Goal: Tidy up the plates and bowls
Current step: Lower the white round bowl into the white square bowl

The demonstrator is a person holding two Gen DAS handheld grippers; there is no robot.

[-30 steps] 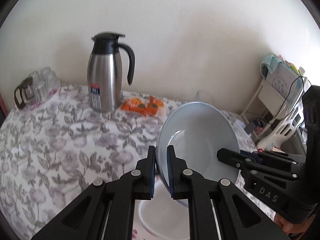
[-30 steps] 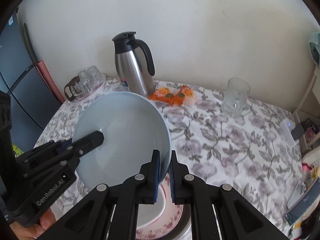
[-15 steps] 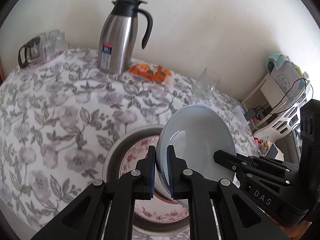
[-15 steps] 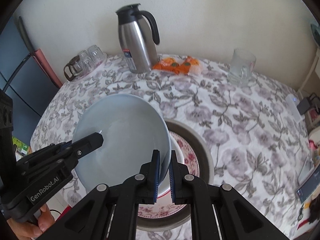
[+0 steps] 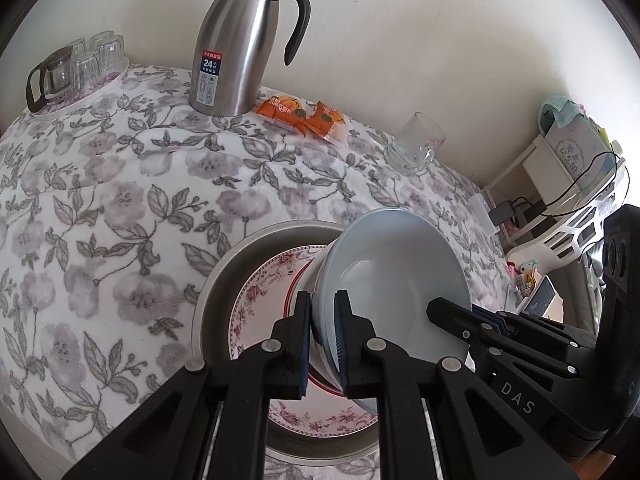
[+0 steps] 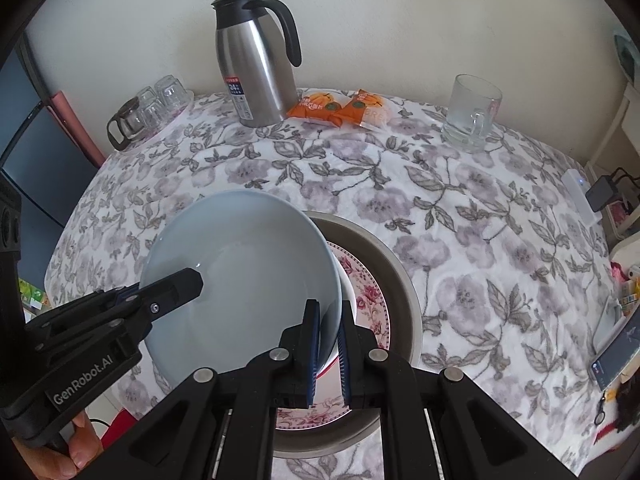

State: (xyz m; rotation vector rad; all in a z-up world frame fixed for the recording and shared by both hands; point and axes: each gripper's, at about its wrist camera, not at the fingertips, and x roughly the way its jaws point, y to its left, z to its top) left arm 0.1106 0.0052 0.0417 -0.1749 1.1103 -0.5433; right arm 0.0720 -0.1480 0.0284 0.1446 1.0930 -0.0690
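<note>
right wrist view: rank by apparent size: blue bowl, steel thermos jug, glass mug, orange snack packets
1. blue bowl, though it is nearest the camera, so inflated
2. steel thermos jug
3. and 4. glass mug and orange snack packets: taken together, the packets look about alike with the mug, so unranked

Both grippers tipped further down w/ the blue bowl, now lower, close over the floral plate in the metal basin, which is fully in view.
</note>
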